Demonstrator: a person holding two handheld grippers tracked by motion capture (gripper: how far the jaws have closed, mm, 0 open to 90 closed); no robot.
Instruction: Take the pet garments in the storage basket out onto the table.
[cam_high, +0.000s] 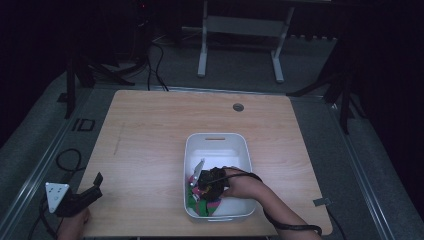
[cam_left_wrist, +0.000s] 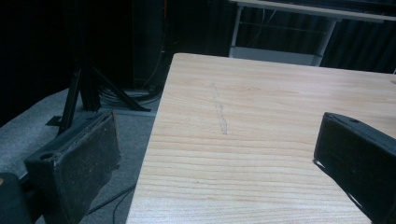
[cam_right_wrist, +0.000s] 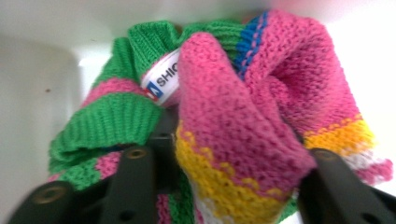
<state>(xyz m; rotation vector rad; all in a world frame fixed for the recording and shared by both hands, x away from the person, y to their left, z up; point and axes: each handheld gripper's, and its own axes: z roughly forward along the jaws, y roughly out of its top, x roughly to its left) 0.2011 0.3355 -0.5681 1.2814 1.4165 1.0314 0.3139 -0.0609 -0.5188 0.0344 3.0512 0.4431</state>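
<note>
Knitted garment — pink fold between right gripper jaws, in white bin

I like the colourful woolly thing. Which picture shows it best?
The right gripper view: the knitted pink, green and yellow garment sits close up between the right gripper jaws. In the high view it is a small bright patch in the white bin.

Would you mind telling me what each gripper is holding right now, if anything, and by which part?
The right gripper has its jaws on either side of a pink and yellow fold of the knitted garment in the white bin. The left gripper is open, holding nothing.
</note>
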